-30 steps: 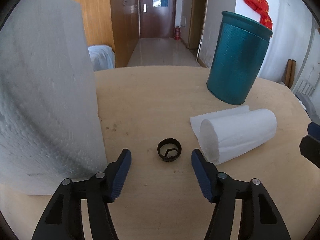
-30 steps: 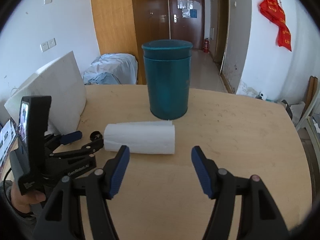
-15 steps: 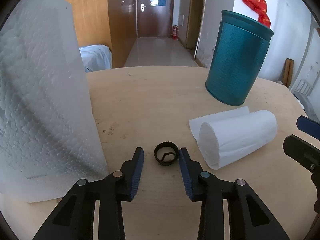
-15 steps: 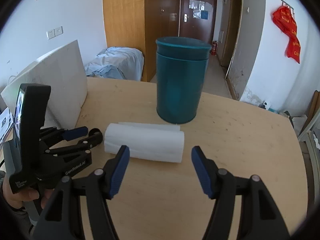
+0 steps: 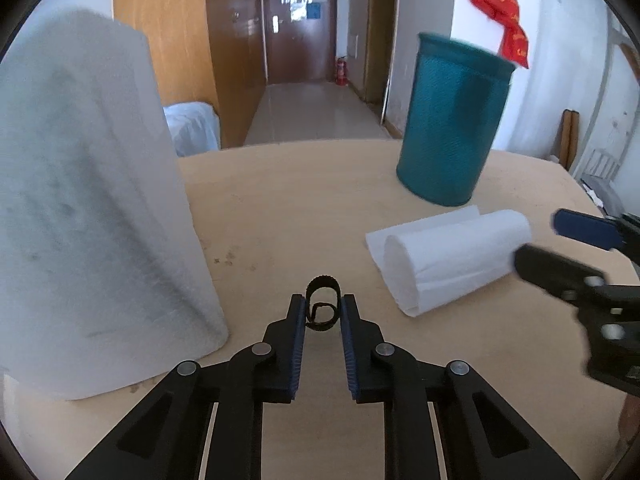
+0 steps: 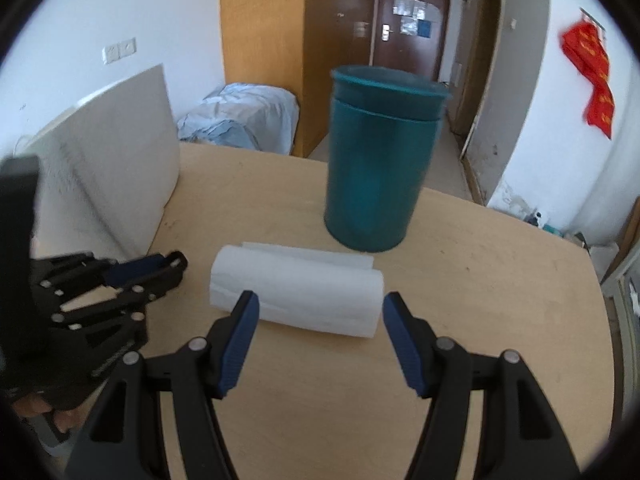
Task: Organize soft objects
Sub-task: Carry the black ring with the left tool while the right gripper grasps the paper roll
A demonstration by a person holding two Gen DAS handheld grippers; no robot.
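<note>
Jaws on my left gripper (image 5: 322, 307) are just finishing closing around the small black strap loop (image 5: 322, 303), and the blue pads are pressing its sides, squeezing the ring narrow. I am pinching it there because it is lying flat on the table (image 5: 304, 208) just left of the white foam roll (image 5: 456, 258), where it is easiest to pick up cleanly. I am keeping my right gripper (image 6: 320, 322) spread wide and empty, its fingers sitting at the near side of that roll, one toward each end, so I judge I am lining it up to steady or lift the roll. Behind the roll, almost touching it, the teal bin (image 6: 380, 164) is standing upright, probably where the roll is going. Left of the roll, a big white foam sheet (image 5: 92, 208) is standing on edge.
</note>
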